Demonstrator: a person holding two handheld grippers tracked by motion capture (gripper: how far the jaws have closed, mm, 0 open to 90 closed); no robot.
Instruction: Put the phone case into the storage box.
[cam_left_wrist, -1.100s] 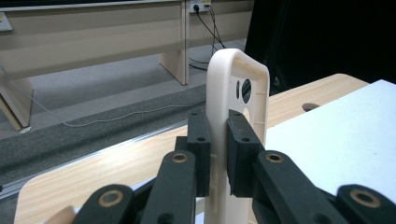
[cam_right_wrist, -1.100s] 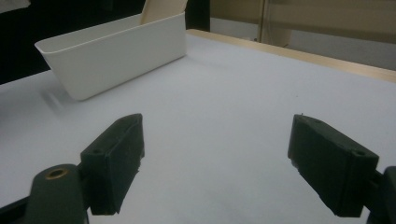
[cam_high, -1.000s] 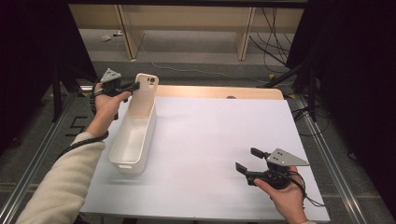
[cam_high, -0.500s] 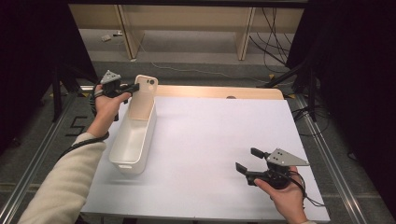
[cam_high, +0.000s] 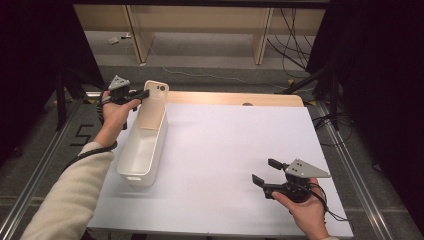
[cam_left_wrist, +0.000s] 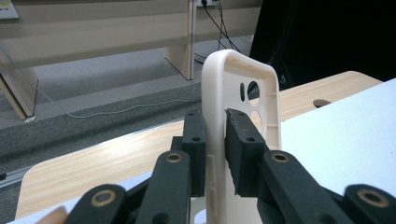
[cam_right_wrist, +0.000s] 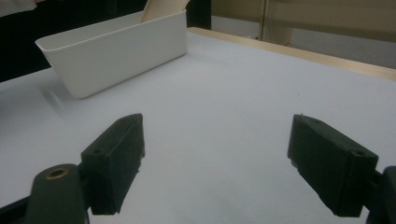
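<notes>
A cream phone case (cam_high: 156, 92) with camera cut-outs stands upright on its edge over the far end of a long white bin (cam_high: 159, 145). My left gripper (cam_high: 145, 93) is shut on it from the left. In the left gripper view, the two black pads press on either side of the case wall (cam_left_wrist: 219, 116), and the gripper (cam_left_wrist: 215, 140) holds it low down. My right gripper (cam_high: 266, 171) rests at the near right of the table, open, with nothing between its jaws (cam_right_wrist: 215, 158). The right gripper view shows the bin (cam_right_wrist: 121, 51) farther off, with the case (cam_right_wrist: 161, 9) rising behind it.
A white sheet (cam_high: 240, 145) covers the table, with a strip of bare wood (cam_high: 225, 98) along the far edge. Metal rails (cam_high: 350, 165) run along both sides. Wooden furniture legs and cables lie on the floor beyond.
</notes>
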